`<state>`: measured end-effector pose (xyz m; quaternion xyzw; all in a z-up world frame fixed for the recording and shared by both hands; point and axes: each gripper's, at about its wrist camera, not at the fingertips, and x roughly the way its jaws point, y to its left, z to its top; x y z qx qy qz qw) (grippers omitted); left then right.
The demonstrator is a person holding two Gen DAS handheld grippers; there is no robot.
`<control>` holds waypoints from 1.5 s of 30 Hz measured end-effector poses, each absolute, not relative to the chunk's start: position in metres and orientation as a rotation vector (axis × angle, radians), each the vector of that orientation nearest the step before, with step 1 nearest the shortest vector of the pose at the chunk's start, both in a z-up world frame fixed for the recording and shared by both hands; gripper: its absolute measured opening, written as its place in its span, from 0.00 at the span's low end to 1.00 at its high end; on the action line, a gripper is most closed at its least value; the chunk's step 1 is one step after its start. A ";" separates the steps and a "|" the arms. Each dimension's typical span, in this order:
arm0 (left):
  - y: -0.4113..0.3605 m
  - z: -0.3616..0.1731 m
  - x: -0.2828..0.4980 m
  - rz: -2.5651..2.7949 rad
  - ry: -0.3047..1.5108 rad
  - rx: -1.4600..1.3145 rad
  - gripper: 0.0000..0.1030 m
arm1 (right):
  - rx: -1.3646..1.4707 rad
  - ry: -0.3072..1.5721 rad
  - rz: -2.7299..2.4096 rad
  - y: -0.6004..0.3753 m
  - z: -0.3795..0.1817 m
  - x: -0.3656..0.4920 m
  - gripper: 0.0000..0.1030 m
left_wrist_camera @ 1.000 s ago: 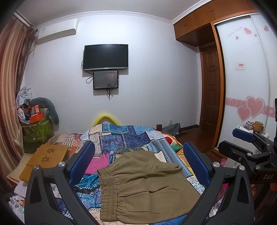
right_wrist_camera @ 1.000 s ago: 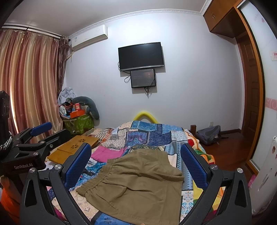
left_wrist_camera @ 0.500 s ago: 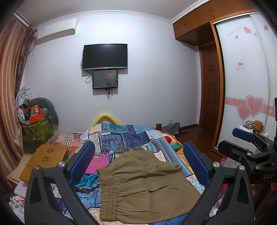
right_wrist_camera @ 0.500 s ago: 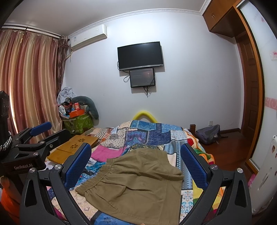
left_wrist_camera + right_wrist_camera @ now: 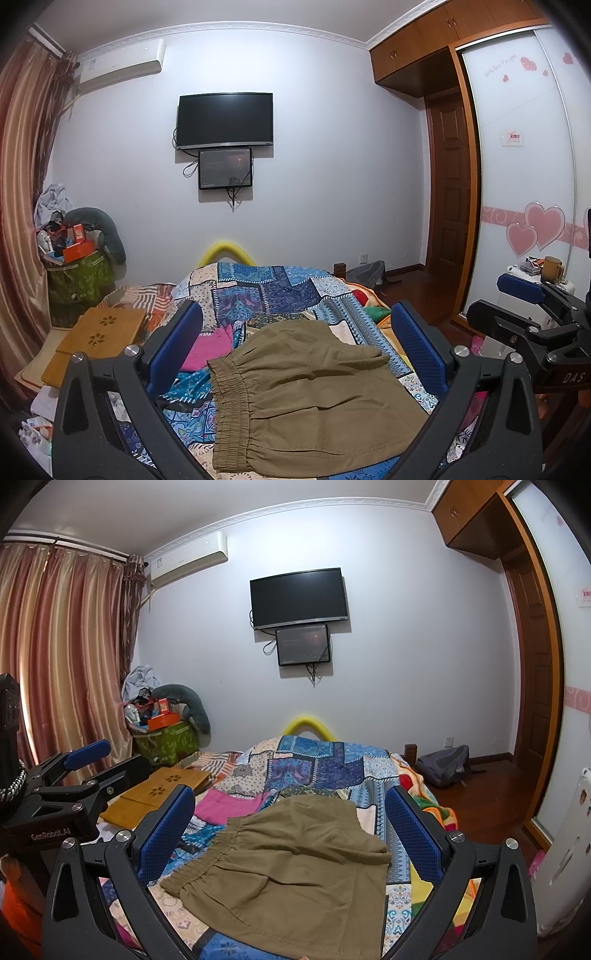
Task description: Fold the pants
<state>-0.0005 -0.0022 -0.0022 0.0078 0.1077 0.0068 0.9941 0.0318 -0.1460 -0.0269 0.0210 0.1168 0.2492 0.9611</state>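
Olive-brown pants (image 5: pixel 314 398) lie folded on the patchwork bedspread (image 5: pixel 266 291), with the elastic waistband at the left. They also show in the right wrist view (image 5: pixel 295 867). My left gripper (image 5: pixel 295 347) is open and empty, held above the pants. My right gripper (image 5: pixel 290 829) is open and empty, also above them. Each gripper shows at the edge of the other's view: the right one (image 5: pixel 524 306) and the left one (image 5: pixel 85 764).
A pink garment (image 5: pixel 229 805) lies left of the pants. A wooden lap desk (image 5: pixel 99 332) sits at the bed's left. A cluttered green box (image 5: pixel 166 738) stands by the curtain. A grey backpack (image 5: pixel 443 764) lies on the floor near the wardrobe (image 5: pixel 524 184).
Both views have shifted only slightly. The pants lie as before and both grippers stay open.
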 end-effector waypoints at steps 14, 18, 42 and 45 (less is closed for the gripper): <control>-0.003 -0.003 0.000 0.016 0.216 0.017 1.00 | 0.045 0.241 0.505 -0.147 -0.026 0.032 0.99; -0.001 -0.004 0.002 0.010 0.222 0.017 1.00 | 0.042 0.243 0.504 -0.146 -0.026 0.034 0.99; 0.079 -0.079 0.167 0.101 0.575 -0.043 1.00 | 0.013 0.383 0.426 -0.144 -0.074 0.127 0.99; 0.098 -0.098 0.194 0.130 0.640 -0.052 1.00 | -0.006 0.425 0.387 -0.150 -0.090 0.154 0.99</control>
